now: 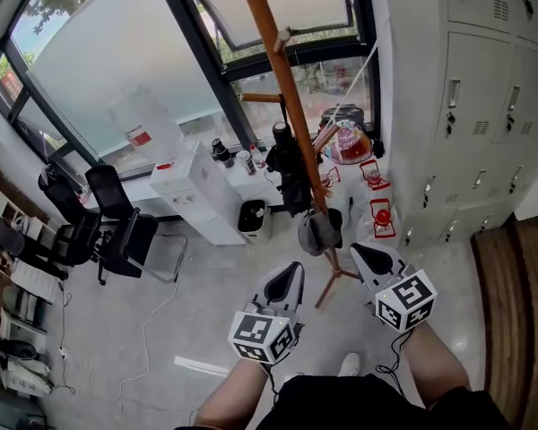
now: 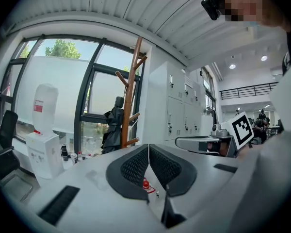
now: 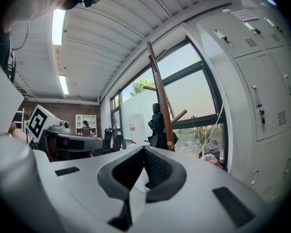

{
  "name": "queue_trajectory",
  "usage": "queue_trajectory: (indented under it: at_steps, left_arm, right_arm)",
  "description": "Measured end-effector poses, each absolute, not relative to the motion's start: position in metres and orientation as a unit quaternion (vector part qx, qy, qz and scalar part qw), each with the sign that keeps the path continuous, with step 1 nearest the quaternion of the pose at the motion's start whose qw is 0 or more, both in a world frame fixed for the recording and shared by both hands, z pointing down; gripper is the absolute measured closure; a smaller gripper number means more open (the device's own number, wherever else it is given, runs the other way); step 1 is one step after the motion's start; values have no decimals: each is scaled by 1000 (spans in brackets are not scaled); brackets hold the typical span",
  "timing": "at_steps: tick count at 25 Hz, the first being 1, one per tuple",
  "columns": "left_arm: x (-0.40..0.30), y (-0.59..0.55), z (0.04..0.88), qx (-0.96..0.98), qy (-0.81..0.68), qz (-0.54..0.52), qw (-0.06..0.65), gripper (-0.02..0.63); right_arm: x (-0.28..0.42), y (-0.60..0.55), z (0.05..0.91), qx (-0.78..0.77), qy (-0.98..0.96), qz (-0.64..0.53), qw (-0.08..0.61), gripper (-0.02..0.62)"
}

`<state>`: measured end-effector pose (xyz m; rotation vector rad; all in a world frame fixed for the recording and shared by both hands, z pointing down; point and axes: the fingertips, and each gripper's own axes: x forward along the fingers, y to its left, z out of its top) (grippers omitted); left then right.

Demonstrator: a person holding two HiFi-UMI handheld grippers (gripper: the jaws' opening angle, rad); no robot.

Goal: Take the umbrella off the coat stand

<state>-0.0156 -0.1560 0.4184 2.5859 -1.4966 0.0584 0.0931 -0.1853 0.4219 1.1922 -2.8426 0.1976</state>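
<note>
A tall wooden coat stand [image 1: 282, 79] rises in front of the window, and a folded black umbrella [image 1: 291, 176] hangs upright against its pole. My left gripper [image 1: 293, 267] and right gripper [image 1: 359, 251] are side by side, short of the stand's base, and touch neither stand nor umbrella. In the left gripper view the jaws [image 2: 148, 147] are shut and empty, with the stand [image 2: 129, 101] and umbrella [image 2: 114, 125] ahead to the left. In the right gripper view the jaws [image 3: 144, 149] are also shut and empty, with the stand [image 3: 161, 101] and umbrella [image 3: 156, 125] straight ahead.
A grey item [image 1: 318, 231] hangs low on the stand. White lockers [image 1: 484, 106] line the right side. A water dispenser [image 1: 193, 186], a waste bin [image 1: 253, 218] and bottles stand by the window. Black office chairs [image 1: 117, 227] are at the left, red items [image 1: 381, 213] near the lockers.
</note>
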Motion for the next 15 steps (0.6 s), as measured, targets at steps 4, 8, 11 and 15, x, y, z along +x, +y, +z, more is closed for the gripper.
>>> queue_trajectory:
  at_steps: [4,8,11,15]
  left_arm:
    - [-16,-167,413,859,-506,17,72,586]
    - [-19,-181,411,857,-510,12,70,588]
    - [-21,-189,411,857,-510,11,70,588]
    - [-27,-205,409,859,-507,12,65,586]
  right_arm:
    - [92,-190,420,380,-923,65,19,541]
    - [88,-196,422,376,-924,64,24,541]
    - [88,-201,423,378,-923,63,27,541]
    - [84,-214,421,385,-920,63,24,541]
